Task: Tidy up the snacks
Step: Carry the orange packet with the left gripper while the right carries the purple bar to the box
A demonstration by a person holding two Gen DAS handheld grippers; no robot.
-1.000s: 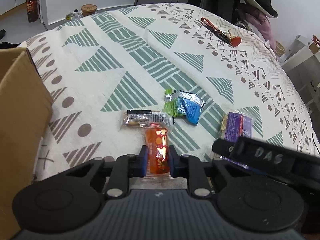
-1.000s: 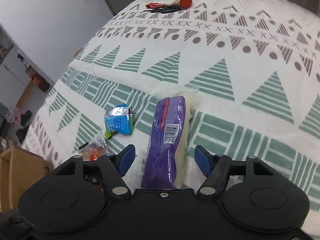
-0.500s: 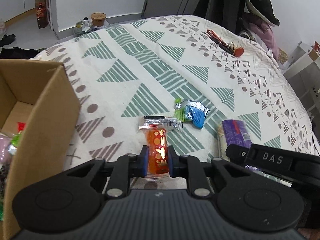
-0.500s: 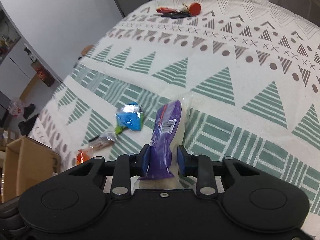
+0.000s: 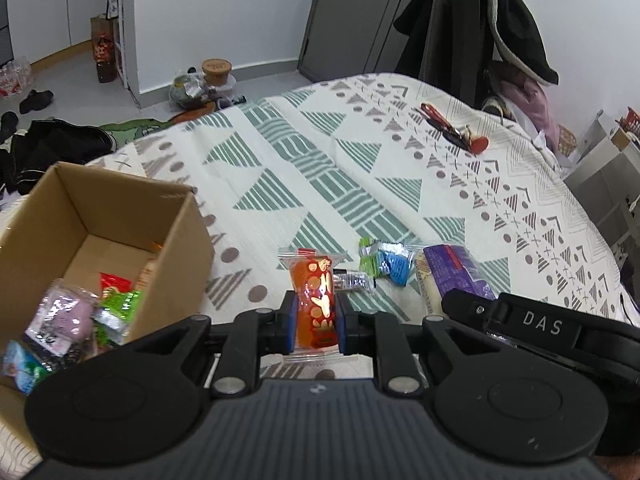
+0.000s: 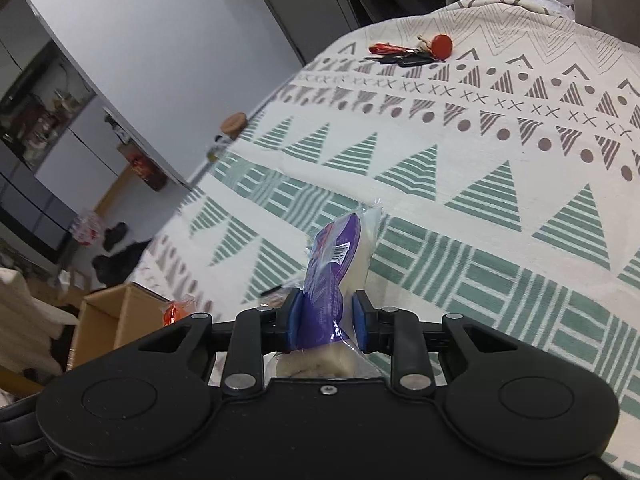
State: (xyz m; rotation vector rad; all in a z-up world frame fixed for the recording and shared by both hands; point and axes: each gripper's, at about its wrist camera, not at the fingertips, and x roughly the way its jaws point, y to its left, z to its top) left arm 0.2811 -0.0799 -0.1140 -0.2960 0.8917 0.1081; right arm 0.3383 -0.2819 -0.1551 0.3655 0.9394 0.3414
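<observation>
My left gripper [image 5: 316, 326] is shut on an orange snack packet [image 5: 315, 300], held above the patterned bedspread. To its left stands an open cardboard box [image 5: 120, 236] with several snack packets in its bottom. A dark clear-wrapped snack [image 5: 354, 280] and a blue and green packet [image 5: 386, 260] lie on the cloth just beyond the orange one. My right gripper [image 6: 326, 320] is shut on a long purple packet [image 6: 332, 264], lifted and tilted up off the cloth. The purple packet [image 5: 452, 268] also shows at the right of the left wrist view. The box corner [image 6: 108, 320] sits at the lower left.
A bunch of keys with a red tag [image 6: 412, 54] lies at the far side of the bedspread [image 5: 360, 168]. Clothes and shoes lie on the floor at the left [image 5: 52, 148]. A coat hangs behind the bed [image 5: 492, 32]. A white shelf [image 5: 600, 168] stands at the right.
Both grippers have risen with their packets. The right one closed on the purple packet and lifted it off the cloth. The left one carried the orange packet up, bringing the box into view.
</observation>
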